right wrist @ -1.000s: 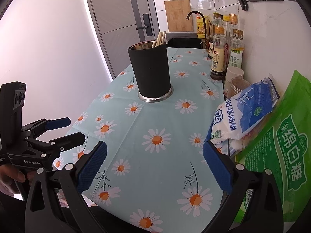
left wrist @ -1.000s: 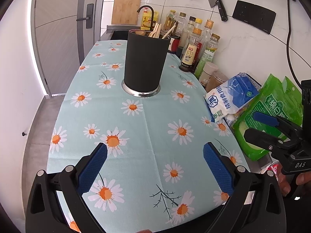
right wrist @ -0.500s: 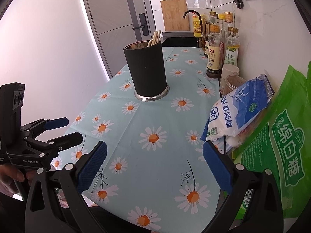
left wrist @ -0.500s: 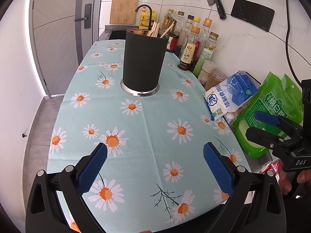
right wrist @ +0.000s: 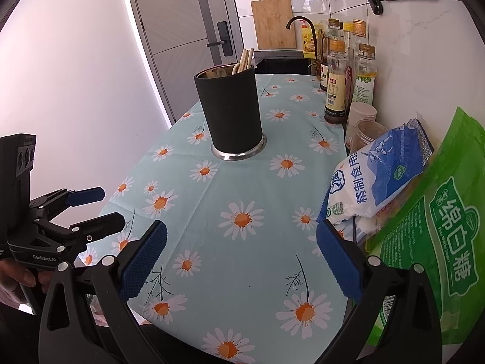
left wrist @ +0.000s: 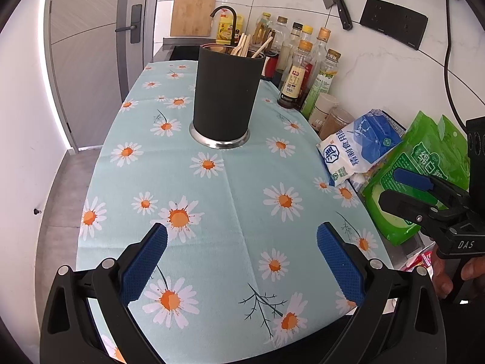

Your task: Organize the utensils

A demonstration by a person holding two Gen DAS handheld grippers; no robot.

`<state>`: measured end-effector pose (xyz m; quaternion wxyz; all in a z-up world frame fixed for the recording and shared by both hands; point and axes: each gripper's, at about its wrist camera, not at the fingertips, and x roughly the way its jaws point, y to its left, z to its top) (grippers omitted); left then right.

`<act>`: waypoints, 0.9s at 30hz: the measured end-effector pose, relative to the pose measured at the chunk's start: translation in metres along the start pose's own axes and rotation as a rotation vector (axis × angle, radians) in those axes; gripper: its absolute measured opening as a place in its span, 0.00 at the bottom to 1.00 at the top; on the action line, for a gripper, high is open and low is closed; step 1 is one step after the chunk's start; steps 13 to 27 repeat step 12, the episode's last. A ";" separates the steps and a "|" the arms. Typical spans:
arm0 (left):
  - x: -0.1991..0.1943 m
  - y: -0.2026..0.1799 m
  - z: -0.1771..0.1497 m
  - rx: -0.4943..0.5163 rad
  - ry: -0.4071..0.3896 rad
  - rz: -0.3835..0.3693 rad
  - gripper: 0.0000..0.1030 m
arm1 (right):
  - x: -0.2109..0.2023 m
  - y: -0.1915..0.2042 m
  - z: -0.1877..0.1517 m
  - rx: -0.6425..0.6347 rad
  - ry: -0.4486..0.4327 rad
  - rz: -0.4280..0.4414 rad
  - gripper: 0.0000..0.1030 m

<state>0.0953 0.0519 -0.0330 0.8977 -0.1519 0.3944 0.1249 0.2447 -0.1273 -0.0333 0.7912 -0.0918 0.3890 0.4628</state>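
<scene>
A black cylindrical utensil holder [left wrist: 225,97] [right wrist: 232,115] with a steel base stands upright on the daisy tablecloth [left wrist: 230,194] [right wrist: 248,188], toward the far end. Wooden chopsticks and utensil handles [left wrist: 247,45] [right wrist: 244,60] stick out of its top. My left gripper [left wrist: 242,262] hovers open over the near end of the cloth, holding nothing; it also shows at the left of the right wrist view [right wrist: 100,209]. My right gripper [right wrist: 241,261] is open and empty over the near right part, and appears at the right edge of the left wrist view [left wrist: 394,188].
Along the right wall stand several sauce and oil bottles [left wrist: 300,72] [right wrist: 336,82], two small jars [left wrist: 332,115], a blue-white salt bag [left wrist: 360,148] [right wrist: 376,176] and a green sugar bag [left wrist: 421,176] [right wrist: 430,236]. A sink with faucet [left wrist: 225,21] lies beyond the cloth. A hand [left wrist: 454,276] holds the right gripper.
Both grippers drifted slightly; the holder sits a touch nearer and more central in each view. Both stay open and empty.
</scene>
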 end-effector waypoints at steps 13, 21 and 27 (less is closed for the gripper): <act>0.003 -0.002 0.001 0.008 0.011 -0.010 0.94 | 0.006 0.003 0.002 -0.004 0.011 0.004 0.95; 0.003 -0.002 0.001 0.008 0.011 -0.010 0.94 | 0.006 0.003 0.002 -0.004 0.011 0.004 0.95; 0.003 -0.002 0.001 0.008 0.011 -0.010 0.94 | 0.006 0.003 0.002 -0.004 0.011 0.004 0.95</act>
